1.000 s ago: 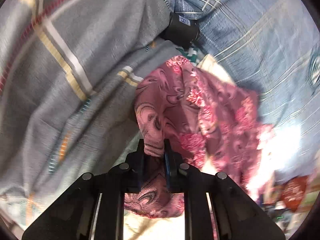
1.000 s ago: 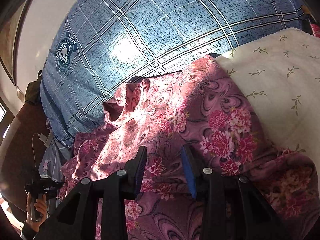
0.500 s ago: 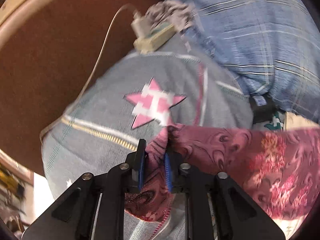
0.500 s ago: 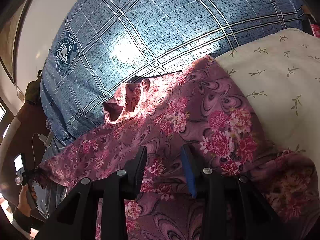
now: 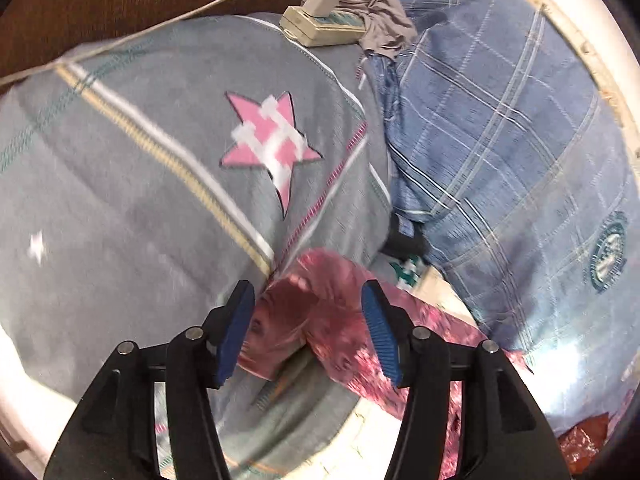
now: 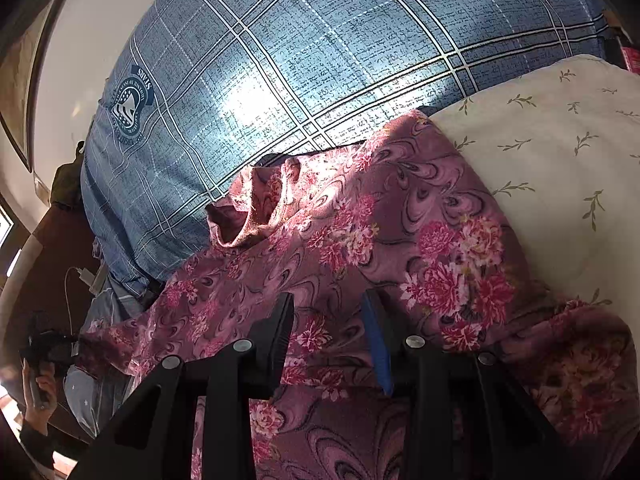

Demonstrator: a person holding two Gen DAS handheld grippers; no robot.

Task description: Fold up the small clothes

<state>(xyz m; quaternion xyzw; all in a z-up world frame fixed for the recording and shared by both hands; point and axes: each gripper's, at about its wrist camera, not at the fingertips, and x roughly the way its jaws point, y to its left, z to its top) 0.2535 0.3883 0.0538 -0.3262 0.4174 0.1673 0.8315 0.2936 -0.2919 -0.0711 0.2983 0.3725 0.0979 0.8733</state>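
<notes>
1. The garment [image 6: 400, 240], a pink floral piece, lies spread on the bed against the blue plaid pillow [image 6: 320, 60], with one end reaching onto the grey star pillow [image 5: 160, 184] and the other edge over the cream sheet [image 6: 560, 160].
2. The left gripper [image 5: 308, 332] has its fingers wide, empty, with the garment's end lying between and just under them. Judged from this, the cloth is laid out and the fold itself is not yet made.
3. The right gripper [image 6: 328, 332] hovers over the garment's middle, fingers parted to a middling gap and holding nothing; whether the tips touch the cloth cannot be told.
4. To do the step well, smooth first: the bunched ridge [image 6: 256, 208] beside the blue plaid pillow should be flattened, or the fold will trap a lump.
5. Take the end on the grey star pillow by its very edge, pinching one layer only, not the pillow cover beneath.
6. Carry it low toward the cream sheet while the right fingers pin the middle as the crease line.
7. Risk: the thin, slippery-looking cloth may slide off the pillows' slope; keep both edges matched before letting go.
8. The charger [image 5: 320, 20] beyond the grey star pillow stays well clear.
</notes>
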